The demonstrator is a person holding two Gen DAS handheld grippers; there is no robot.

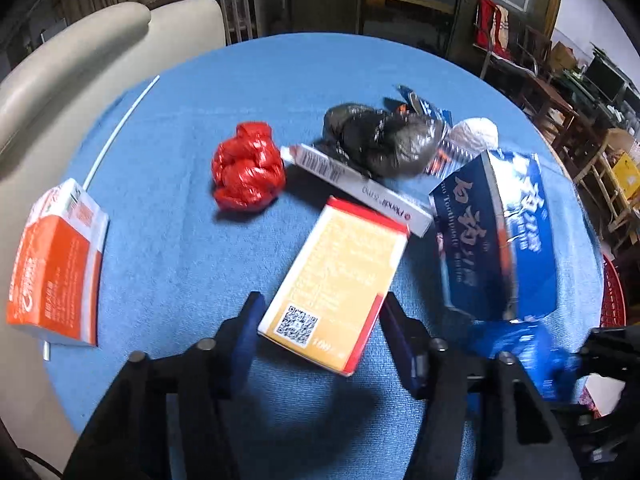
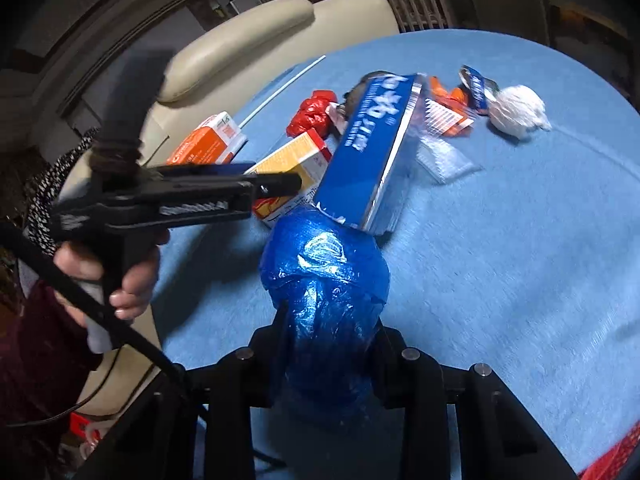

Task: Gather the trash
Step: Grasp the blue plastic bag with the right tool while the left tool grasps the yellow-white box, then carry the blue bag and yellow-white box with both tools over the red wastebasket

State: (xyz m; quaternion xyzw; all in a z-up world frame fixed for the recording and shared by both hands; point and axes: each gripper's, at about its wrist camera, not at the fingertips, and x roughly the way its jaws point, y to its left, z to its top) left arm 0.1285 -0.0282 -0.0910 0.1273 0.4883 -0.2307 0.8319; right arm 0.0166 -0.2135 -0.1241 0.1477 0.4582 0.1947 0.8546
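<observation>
A yellow and red carton lies on the blue tablecloth, and my left gripper is shut on its near end, a pad against each long side. From the right wrist camera the same carton shows behind the left gripper's fingers. My right gripper is shut on a crumpled blue plastic bag, which also shows at the lower right of the left wrist view. A blue toothpaste box leans against the bag's far side.
More trash lies on the round table: a red bag ball, a black bag, a long white box, a white paper ball, an orange box and a white stick. A cream chair stands left; a red basket right.
</observation>
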